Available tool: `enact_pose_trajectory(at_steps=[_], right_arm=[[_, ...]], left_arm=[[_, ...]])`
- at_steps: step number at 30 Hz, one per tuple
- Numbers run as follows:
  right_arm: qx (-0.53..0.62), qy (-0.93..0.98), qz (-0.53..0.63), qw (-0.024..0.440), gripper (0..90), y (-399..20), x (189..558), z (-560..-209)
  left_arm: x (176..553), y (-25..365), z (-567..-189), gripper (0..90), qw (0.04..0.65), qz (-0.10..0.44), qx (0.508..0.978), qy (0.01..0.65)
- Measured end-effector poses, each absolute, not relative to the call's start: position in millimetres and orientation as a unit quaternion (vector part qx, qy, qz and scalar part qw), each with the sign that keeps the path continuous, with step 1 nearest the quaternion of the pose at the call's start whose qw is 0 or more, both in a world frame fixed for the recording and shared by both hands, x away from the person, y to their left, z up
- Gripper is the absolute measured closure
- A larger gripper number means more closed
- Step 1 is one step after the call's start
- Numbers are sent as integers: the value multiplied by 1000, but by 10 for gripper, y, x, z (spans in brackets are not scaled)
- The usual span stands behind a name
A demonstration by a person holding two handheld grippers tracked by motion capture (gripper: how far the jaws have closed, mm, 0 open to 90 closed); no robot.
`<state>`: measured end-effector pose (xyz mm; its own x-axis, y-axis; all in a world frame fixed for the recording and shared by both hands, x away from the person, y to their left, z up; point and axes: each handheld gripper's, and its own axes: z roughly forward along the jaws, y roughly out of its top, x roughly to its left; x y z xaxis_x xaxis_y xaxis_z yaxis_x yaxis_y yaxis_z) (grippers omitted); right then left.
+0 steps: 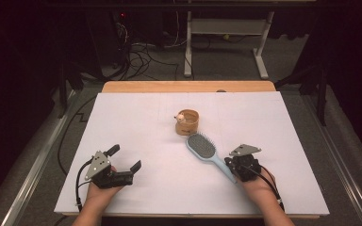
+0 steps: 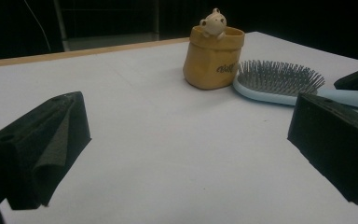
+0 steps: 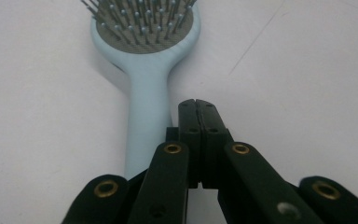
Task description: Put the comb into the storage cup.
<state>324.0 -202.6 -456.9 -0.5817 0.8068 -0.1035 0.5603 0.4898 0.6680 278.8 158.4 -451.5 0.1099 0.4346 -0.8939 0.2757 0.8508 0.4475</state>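
From the high view, the light blue hairbrush (image 1: pixel 206 153) is lying bristles up on the white table (image 1: pixel 146 122), just in front of the tan pot (image 1: pixel 187 122). In the left gripper view, the left gripper (image 2: pixel 186 149) is sitting wide open, holding nothing. In the right gripper view, the right gripper (image 3: pixel 197 109) is showing jaws pressed together empty, beside, perhaps touching, the brush handle

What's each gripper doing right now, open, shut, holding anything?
Left gripper: open, holding nothing.
Right gripper: shut, empty, beside the hairbrush handle.
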Motion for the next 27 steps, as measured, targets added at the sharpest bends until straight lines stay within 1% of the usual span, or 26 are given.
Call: enact_pose_trajectory(at_steps=[6, 16, 20, 24, 27], right_arm=[[406, 832, 312, 216, 900, -2047, 3182, -4567], [432, 772, 399, 243, 900, -2508, 3047, -4556], [435, 761, 415, 246, 897, -2601, 3051, -4594], [431, 758, 423, 245, 836, -2601, 3048, -4600], [430, 758, 427, 243, 748, -2599, 3046, -4600]], left_arm=[[2789, 1592, -4518, 0, 695, 58, 269, 664], [2786, 1584, -4518, 0, 693, 54, 270, 666], [2782, 1585, -4513, 0, 693, 51, 274, 665], [2788, 1585, -4511, 0, 690, 49, 272, 669], [2786, 1589, -4511, 0, 691, 49, 274, 668]])
